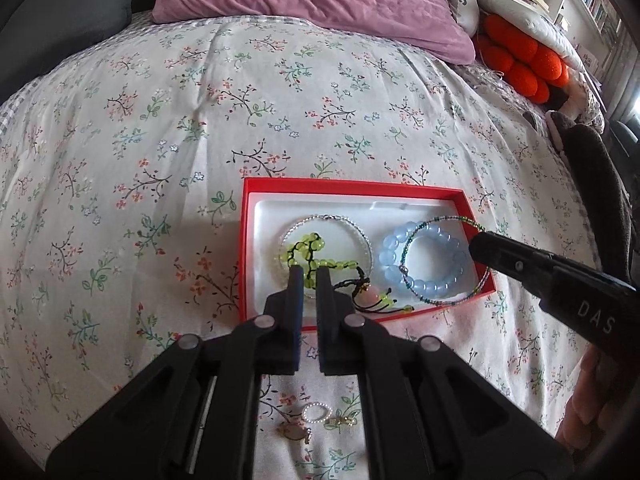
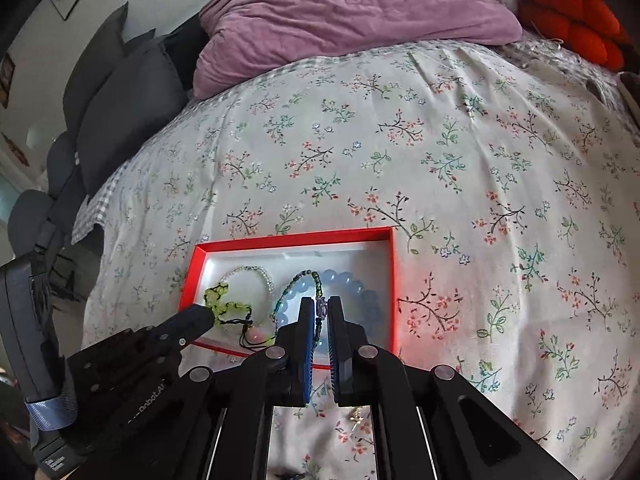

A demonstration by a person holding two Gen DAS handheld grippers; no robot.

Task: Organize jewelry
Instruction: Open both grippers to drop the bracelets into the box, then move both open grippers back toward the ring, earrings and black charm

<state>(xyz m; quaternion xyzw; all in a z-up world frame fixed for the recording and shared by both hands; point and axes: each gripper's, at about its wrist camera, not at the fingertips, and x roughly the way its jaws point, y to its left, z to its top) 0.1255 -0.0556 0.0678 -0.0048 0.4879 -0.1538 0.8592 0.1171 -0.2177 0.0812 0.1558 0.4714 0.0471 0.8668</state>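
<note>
While four bracelets lie inside one shallow red box (image 1: 464, 200) on the floral bedspread (image 1: 200, 120), three small pieces sit loose on the bed near its front edge, behind the left tongs (image 1: 308, 274): a tiny pearl ring (image 1: 317, 414), a gold oval pendant (image 1: 294, 432) and a small gold charm (image 1: 342, 422).

The box is rectangular cardboard with a white moulded liner. At its left end a thin ring of clear seed beads (image 1: 320, 220) circles a bracelet of round lime-green beads (image 1: 316, 250) knotted on black cord, whose tasselled ends trail to the front edge. At the right end a chunky bracelet of smooth, translucent pale-blue beads (image 1: 400, 246) lies under a fine wire hoop of tiny teal and green beads (image 1: 440, 222).

Both tongs are black, with flat parallel fingers. The left tongs are clenched, tips at the green beads, though whether they pinch the cord I cannot tell. The right tongs (image 2: 321, 308) are clenched too, with the teal hoop's strand running between their fingers above the blue beads.
</note>
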